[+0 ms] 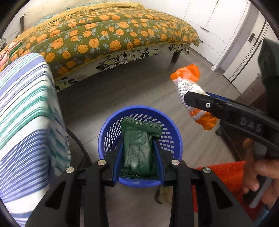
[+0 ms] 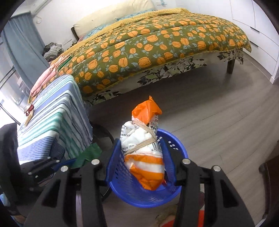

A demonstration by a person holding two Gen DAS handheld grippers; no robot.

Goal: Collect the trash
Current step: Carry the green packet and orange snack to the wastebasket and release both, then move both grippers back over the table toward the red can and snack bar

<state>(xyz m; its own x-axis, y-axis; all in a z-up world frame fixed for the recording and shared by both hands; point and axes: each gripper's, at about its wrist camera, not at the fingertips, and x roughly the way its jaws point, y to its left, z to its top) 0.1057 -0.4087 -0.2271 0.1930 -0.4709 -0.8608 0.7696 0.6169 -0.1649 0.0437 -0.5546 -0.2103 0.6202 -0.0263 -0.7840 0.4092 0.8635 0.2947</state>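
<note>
We clamp a green packet in our left gripper above the blue basket. Our right gripper pinches an orange-and-white wrapper, at two o'clock from the basket.

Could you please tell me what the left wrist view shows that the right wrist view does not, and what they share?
Only the left wrist view shows the left tongs shut on a flat dark green foil packet, the person's hand on the right tongs' handle, and a white wardrobe.

Only the right wrist view shows the string tied round the orange-and-white wrapper, a grey-blue curtain and a cream headboard.

Both show the blue perforated plastic basket, the orange-and-white crumpled plastic wrapper in the right tongs, the bed's tulip-print quilt and a striped cloth.
</note>
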